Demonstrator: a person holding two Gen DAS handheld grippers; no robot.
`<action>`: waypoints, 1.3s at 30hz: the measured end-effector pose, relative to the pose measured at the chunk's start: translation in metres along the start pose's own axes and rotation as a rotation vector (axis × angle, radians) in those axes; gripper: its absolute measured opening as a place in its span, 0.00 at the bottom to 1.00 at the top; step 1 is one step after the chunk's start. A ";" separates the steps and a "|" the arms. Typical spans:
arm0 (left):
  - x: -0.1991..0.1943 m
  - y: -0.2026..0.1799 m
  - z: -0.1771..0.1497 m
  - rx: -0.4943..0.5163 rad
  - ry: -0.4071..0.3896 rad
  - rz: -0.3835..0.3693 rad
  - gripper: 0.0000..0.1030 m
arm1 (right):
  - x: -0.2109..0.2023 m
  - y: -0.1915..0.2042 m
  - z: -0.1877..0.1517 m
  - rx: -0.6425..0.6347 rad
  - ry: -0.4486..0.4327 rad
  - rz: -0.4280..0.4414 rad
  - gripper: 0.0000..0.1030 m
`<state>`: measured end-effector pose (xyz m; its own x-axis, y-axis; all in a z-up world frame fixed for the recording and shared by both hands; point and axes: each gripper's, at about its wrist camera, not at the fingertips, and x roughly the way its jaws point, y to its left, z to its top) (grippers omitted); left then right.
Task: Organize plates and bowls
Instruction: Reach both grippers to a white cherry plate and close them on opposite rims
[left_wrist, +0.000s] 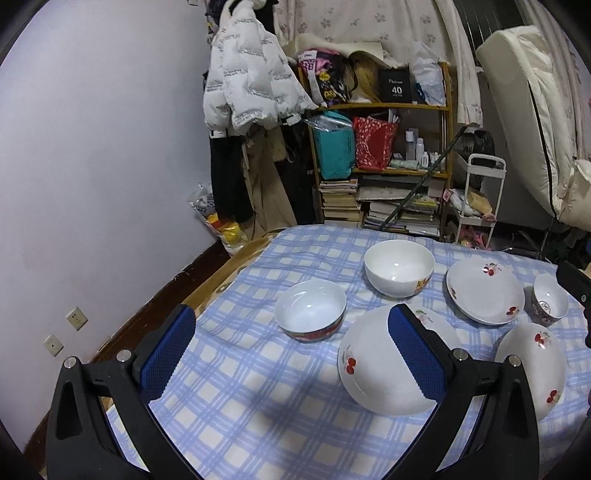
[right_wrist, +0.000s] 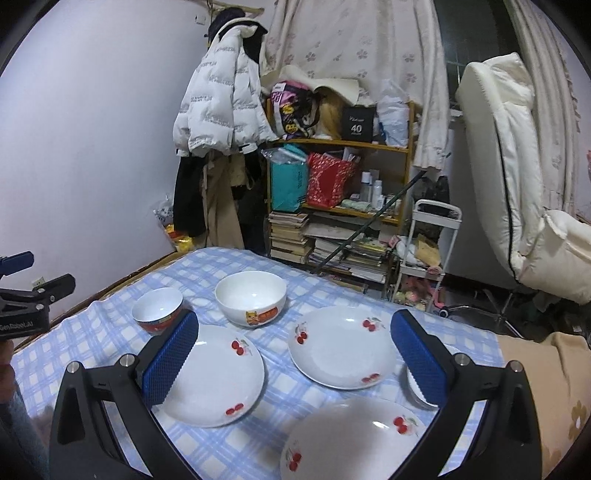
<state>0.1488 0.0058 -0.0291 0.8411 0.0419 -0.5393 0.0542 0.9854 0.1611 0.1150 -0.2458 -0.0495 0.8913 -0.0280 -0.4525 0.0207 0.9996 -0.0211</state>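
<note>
The left hand-held gripper (left_wrist: 291, 354), black with blue ribbed pads, hangs with its fingers spread wide and nothing between them above the worktop (left_wrist: 236, 373), which is covered in a blue-and-white checked cloth. Just beyond its open gap sits a white bowl with a red band round its base (left_wrist: 311, 309), and farther off, toward the right finger's side, stands a larger white bowl with an orange cartoon picture on its wall (left_wrist: 399, 266). A white shallow plate with red cherry prints (left_wrist: 376, 365) lies partly behind the left gripper's right finger, so its right rim is hidden. The right hand-held gripper (right_wrist: 293, 356) is likewise spread wide and empty. A second cherry-printed white plate (right_wrist: 341, 347) lies just beyond its gap, toward its right finger, and a third cherry-printed white plate (right_wrist: 347, 439) lies closest beneath it, cut off by the bottom edge of the right wrist view. The first plate reaches behind this gripper's left finger. A small white bowl with a dark patterned outside (left_wrist: 550, 298) sits behind the right gripper's right finger; in the right wrist view only a sliver of its rim shows. In the left wrist view the right gripper appears only as a dark shape at the right edge, too cut off to read.
</note>
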 end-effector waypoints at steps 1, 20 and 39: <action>0.006 -0.001 0.001 0.002 0.005 -0.004 0.99 | 0.007 0.001 0.001 0.003 0.005 0.005 1.00; 0.114 -0.006 -0.038 -0.055 0.256 -0.029 0.99 | 0.119 0.017 -0.029 0.011 0.221 0.086 0.93; 0.162 -0.023 -0.072 -0.017 0.407 -0.111 0.85 | 0.174 0.011 -0.073 0.065 0.384 0.139 0.58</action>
<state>0.2452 0.0022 -0.1800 0.5492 -0.0058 -0.8356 0.1208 0.9900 0.0725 0.2372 -0.2400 -0.1933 0.6539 0.1178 -0.7473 -0.0482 0.9923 0.1142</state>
